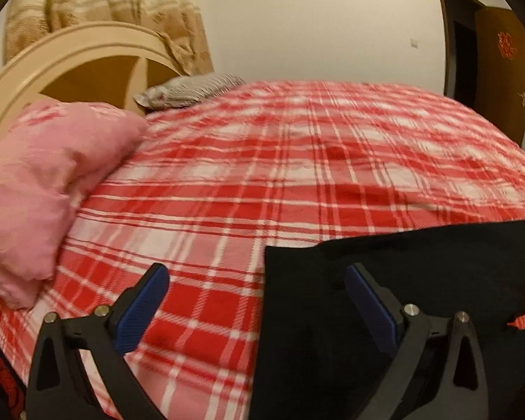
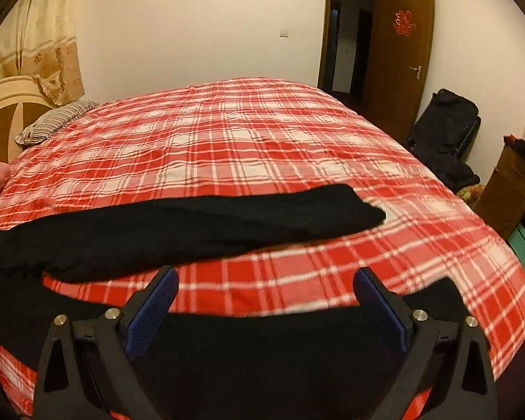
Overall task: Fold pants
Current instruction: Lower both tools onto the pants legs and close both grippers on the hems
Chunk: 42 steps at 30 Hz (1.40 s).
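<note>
Red-and-white plaid bedding (image 2: 262, 133) covers the bed that fills both wrist views, with a pink pillow (image 1: 42, 189) at nine o'clock in the left view and an open brown door (image 2: 399, 56) at one o'clock in the right. Black pants (image 2: 192, 224) lie spread on the plaid, the legs parted: one leg runs from nine toward three o'clock, the other sits at six o'clock under the right gripper (image 2: 264, 301). That gripper's jaws stand wide with nothing between the pads. The left gripper (image 1: 257, 297) is likewise spread wide and empty, straddling the straight left edge of the pants at six o'clock.

Several risks follow. Black cloth on a soft cover hides its layers, so a pinch may catch only the top layer, or grab the plaid beneath and drag the bedding along. A grip set unevenly between the two hands would likely skew the fold. Both views are blurred, so the edges are hard to judge.
</note>
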Available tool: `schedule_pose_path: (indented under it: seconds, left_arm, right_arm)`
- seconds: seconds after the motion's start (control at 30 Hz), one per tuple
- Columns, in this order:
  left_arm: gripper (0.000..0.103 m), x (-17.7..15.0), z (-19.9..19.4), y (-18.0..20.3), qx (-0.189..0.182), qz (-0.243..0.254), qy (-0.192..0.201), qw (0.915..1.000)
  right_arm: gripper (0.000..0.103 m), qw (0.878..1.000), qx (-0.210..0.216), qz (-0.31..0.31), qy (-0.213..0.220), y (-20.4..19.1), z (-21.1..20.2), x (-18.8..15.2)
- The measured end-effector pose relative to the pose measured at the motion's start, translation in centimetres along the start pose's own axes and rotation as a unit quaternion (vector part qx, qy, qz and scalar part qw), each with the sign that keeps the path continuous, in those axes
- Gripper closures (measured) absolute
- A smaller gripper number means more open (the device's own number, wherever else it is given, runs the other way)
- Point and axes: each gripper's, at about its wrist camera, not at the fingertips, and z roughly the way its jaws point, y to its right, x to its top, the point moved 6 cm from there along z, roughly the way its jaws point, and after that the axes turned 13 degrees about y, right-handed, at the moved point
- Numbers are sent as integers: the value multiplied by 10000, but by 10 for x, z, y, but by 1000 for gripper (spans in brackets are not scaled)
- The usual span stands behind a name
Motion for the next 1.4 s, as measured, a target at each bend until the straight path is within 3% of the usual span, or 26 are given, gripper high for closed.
schedule_pose_path:
  seconds: [0.1,0.17,0.33,0.57,0.73,0.8,0.87,1.1,1.33,1.4]
  left_arm:
    - [14,-3,23,-1,-196,-21,-241,9995]
    - [24,-5,37,-2,-259,-8,-373,9990]
    - [35,-12,56,-5,-472,-204,-647,9966]
    - [46,-15,69,4,-715,-133,-798,9942]
    - [63,-14,73,7,-1040,-266,-873,9904]
    - [64,-13,72,9,-1045,-207,-852,9907]
    - [72,-13,72,10,-1082,-183,-831,9905]
    - [73,-12,74,14,-1063,-90,-838,9907]
    - [71,-12,72,16,-933,91,-804,9923]
    - [66,-11,73,15,-836,127,-796,9932]
  right_arm:
    - [21,9997,49,-2,-232,3,20,1]
    - [22,9993,54,89,-354,7,32,0]
    - [22,9976,-92,285,-632,25,61,-3]
    - [22,9954,-335,401,-797,56,95,11]
    - [22,9921,-576,627,-922,88,119,17]
    - [23,9897,-691,757,-998,105,132,19]
    - [24,9880,-869,778,-1012,121,145,22]
    - [25,9845,-1061,766,-1170,152,194,31]
    - [25,9828,-756,792,-1486,159,244,26]
    - [25,9822,-663,732,-1600,158,256,22]
